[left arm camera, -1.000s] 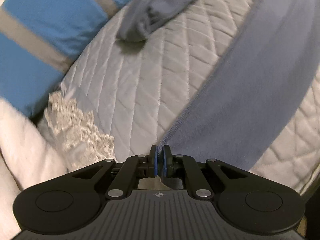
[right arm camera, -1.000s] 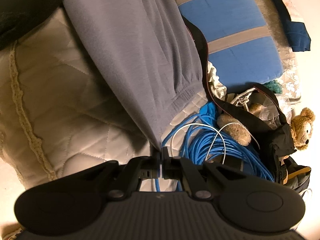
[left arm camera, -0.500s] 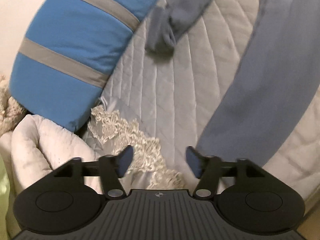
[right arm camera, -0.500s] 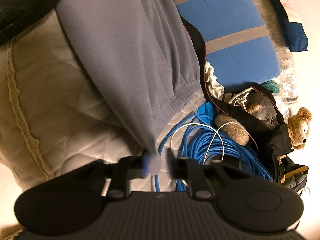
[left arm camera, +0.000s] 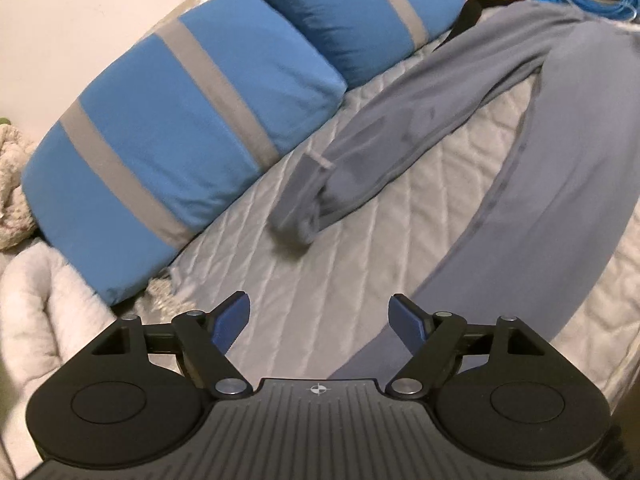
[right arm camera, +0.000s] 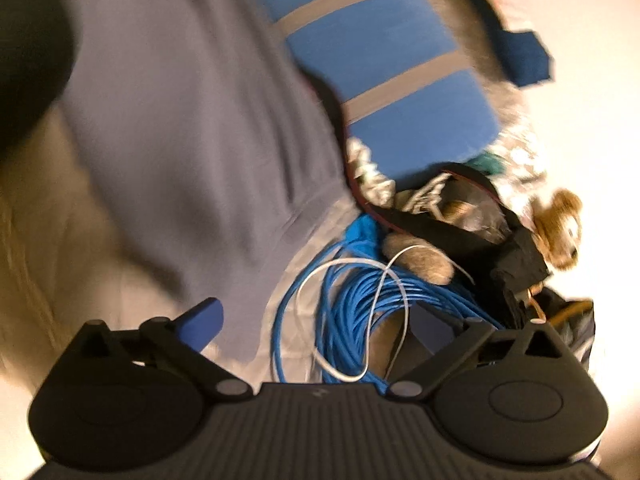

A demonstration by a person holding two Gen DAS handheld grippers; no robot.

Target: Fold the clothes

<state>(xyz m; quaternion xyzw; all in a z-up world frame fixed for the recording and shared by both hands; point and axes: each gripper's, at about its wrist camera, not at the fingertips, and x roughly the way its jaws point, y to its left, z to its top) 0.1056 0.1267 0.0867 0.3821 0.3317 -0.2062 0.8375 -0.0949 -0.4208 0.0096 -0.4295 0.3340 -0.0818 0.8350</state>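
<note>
a bed with a pale quilted cover fills most of both views, its stitching running in diamond lines. the grey-blue trousers lie spread flat on that cover, one leg bent across toward the pillows with its cuff folded over, the other sweeping down the right side of the left wrist view. two blue pillows with grey stripes lean along the bed's far edge against a plain light wall. a fluffy white blanket is bunched at the lower left.

the left claw has just been opening and stands wide above the quilt, nothing between its blue pads. the right claw has also just been opening and gapes at its widest; the trouser hem lies under it, not pinched. this view is blurred. beside the trousers sit a coil of blue cable, a black bag and a brown teddy bear.
</note>
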